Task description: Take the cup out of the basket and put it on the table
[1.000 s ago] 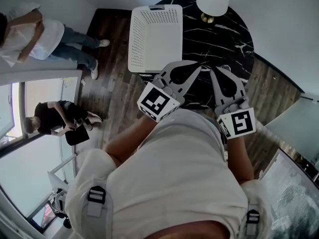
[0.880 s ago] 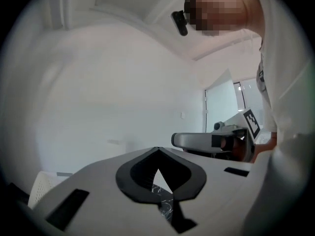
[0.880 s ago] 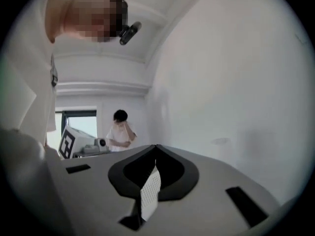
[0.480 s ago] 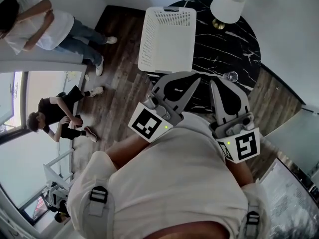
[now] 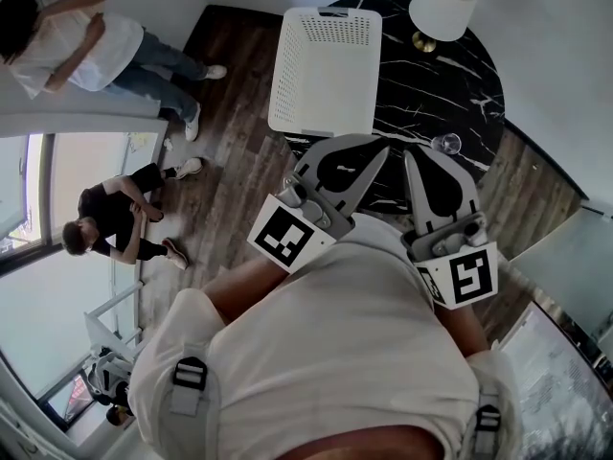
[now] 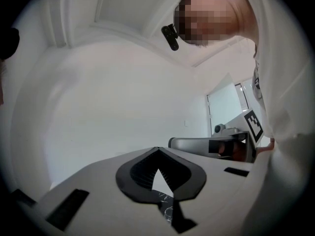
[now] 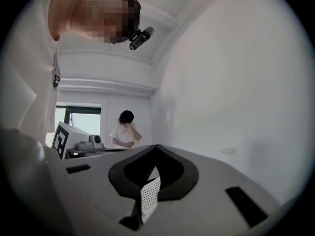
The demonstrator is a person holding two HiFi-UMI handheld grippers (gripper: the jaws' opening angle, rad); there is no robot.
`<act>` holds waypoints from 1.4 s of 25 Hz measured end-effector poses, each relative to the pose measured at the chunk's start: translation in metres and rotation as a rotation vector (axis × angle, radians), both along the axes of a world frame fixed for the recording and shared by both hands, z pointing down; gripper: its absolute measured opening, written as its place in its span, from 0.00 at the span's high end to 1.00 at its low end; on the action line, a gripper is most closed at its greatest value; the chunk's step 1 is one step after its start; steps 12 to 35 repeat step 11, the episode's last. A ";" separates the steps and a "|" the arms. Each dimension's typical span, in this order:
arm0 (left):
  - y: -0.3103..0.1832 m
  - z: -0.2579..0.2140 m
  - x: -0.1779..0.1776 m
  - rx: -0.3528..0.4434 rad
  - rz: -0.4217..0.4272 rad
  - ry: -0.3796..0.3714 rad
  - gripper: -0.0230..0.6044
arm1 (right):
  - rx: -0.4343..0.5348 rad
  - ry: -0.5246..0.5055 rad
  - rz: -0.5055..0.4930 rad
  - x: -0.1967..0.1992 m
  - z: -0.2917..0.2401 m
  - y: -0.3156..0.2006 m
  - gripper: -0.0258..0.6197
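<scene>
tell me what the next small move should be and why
Likely just rest both grippers: a clear cup stands on the table, outside the basket, and the left gripper and right gripper both have jaws shut on nothing.

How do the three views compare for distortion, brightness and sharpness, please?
Head view: strong fisheye, bowing the round black table and the floorboards; sharp and evenly lit, the white basket bright yet its holes readable. Left gripper view: dark circular rim, pale washed-out wall, close left gripper slightly soft. Right gripper view: same dark rim, bright window at left, right gripper soft.
</scene>
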State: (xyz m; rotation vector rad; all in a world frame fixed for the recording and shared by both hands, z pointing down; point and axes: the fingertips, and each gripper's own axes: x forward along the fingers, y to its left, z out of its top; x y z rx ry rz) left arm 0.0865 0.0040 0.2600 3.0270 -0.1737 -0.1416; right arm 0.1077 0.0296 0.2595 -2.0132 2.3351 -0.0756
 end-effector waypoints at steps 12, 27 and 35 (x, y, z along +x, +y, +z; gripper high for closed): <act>0.001 0.000 0.008 0.005 0.013 -0.007 0.96 | -0.004 0.015 -0.001 0.007 0.000 -0.002 0.95; 0.001 0.000 0.008 0.005 0.013 -0.007 0.96 | -0.004 0.015 -0.001 0.007 0.000 -0.002 0.95; 0.001 0.000 0.008 0.005 0.013 -0.007 0.96 | -0.004 0.015 -0.001 0.007 0.000 -0.002 0.95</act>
